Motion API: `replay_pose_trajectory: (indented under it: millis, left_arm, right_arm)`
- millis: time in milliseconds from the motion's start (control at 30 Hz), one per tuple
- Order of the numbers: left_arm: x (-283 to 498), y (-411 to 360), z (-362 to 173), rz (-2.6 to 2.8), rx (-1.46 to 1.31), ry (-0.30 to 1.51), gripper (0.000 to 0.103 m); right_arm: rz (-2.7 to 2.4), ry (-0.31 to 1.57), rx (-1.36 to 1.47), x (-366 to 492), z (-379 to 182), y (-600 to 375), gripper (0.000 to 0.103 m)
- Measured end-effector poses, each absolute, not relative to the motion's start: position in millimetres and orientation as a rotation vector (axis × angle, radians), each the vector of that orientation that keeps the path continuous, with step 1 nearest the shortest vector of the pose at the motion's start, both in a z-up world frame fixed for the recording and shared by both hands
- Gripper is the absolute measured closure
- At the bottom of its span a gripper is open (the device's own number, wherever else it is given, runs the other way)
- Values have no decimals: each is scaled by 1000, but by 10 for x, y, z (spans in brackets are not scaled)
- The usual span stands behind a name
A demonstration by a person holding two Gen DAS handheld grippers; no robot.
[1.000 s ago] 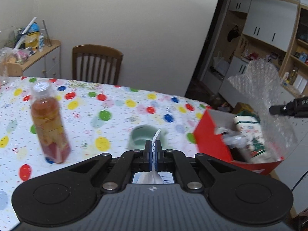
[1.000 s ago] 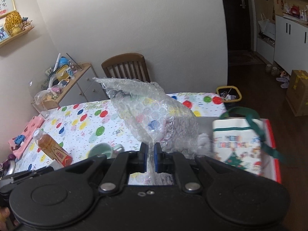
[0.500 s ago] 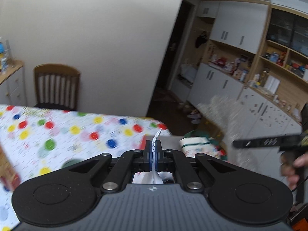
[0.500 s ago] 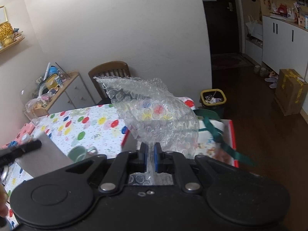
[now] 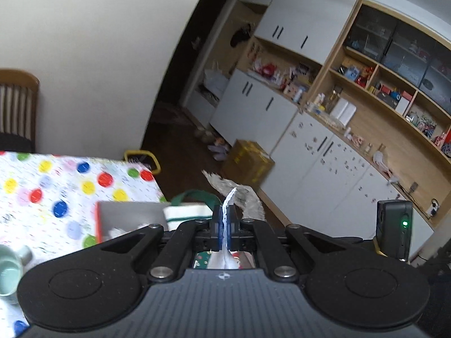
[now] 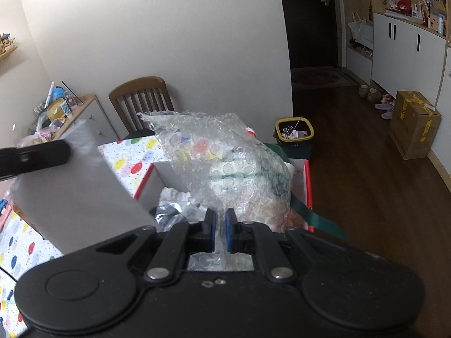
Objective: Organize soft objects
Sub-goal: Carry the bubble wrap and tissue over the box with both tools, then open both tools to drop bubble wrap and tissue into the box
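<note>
left gripper [image 5: 224, 226]: your jaws are clamped on a thin white sheet [image 5: 229, 201]; its edge stands up between the pads, and the rest hangs below them.
sheet, right view: big pale sheet [image 6: 76, 186], blurred, hanging from your left gripper [image 6: 66, 152] at the left edge, over the near table corner.
right gripper [image 6: 220, 232]: your jaws are pinched nearly together on bubble wrap [image 6: 225, 163]; the wad rises up and ahead of the pads.
bubble wrap, left view: a grey scrap [image 5: 242, 194] sticks up just right of your left pads.
box [image 6: 307, 174]: red, open, directly under and ahead of both grippers, at the table edge; soft stuff inside, can't tell all of it.
bag [image 5: 187, 215]: white with green handle, in the box, just beyond your left pads.
mug [image 5: 10, 267]: pale green, low left of your left gripper, on the table.
table [image 5: 56, 186]: dotted cloth, to the left.
bin [image 6: 294, 131]: yellow rim, on the floor past the box.
chair [image 6: 141, 98]: wooden, at the wall behind the table.
carton [image 6: 414, 124]: brown, far right on the floor.
</note>
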State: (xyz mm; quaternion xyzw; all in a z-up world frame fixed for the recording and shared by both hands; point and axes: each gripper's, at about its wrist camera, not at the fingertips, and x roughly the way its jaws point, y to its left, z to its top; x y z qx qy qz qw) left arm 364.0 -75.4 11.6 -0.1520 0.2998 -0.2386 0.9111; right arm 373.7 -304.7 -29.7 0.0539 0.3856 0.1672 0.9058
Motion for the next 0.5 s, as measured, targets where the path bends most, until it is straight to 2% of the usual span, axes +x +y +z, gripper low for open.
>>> replay_pose_trajectory:
  millis: [500]
  left_arm:
    - [4331,-889,-631,-409,-292,773,100]
  right_arm:
    - [340,885,79,4084,-703,-2863,97]
